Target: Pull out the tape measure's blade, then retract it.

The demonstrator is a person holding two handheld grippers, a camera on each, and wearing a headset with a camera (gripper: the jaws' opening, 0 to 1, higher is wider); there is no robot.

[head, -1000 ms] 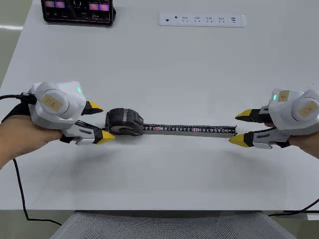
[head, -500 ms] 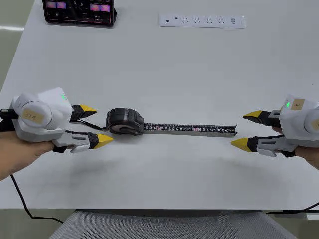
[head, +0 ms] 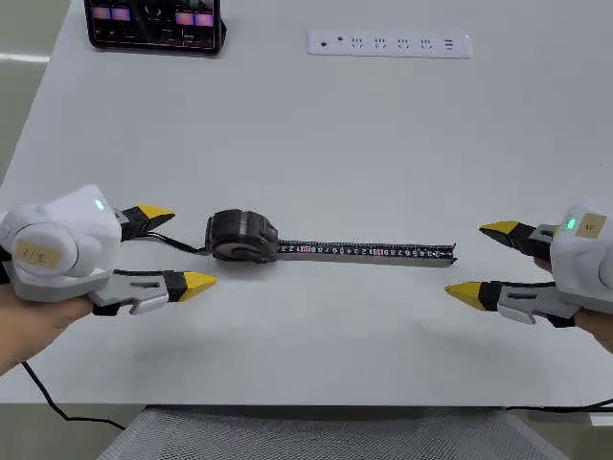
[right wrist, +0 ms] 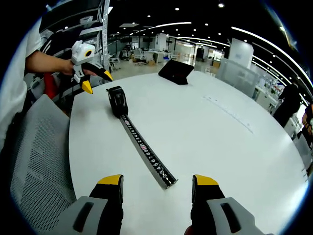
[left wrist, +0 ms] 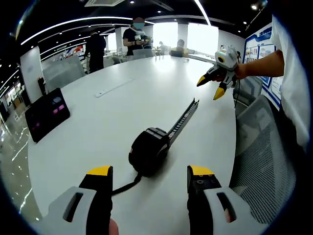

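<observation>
surface: a broad white tabletop (head: 316,134), smooth and glossy, rounded at its far end in the two gripper views.
room: a large open hall with long ceiling light strips; people (left wrist: 138,34) stand beyond the tabletop in the left gripper view.
far edge: a white power strip (head: 388,42) lies flat, and well to its left in the head view stands a black console with pink lit pads (head: 153,21).
near edge: a grey mesh chair back (head: 316,433) sits just below the tabletop.
task thing: a black round tape measure case (head: 241,236) rests mid-tabletop, with its dark numbered blade (head: 369,252) drawn out flat toward the right gripper.
strap: a thin black cord (left wrist: 124,186) trails from the case toward the left gripper.
left gripper (head: 184,245): near the case, not touching it; its yellow-tipped fingers (left wrist: 100,171) are apart and hold nothing.
right gripper (head: 471,259): just beyond the blade's end, clear of it; fingers apart, nothing between them.
</observation>
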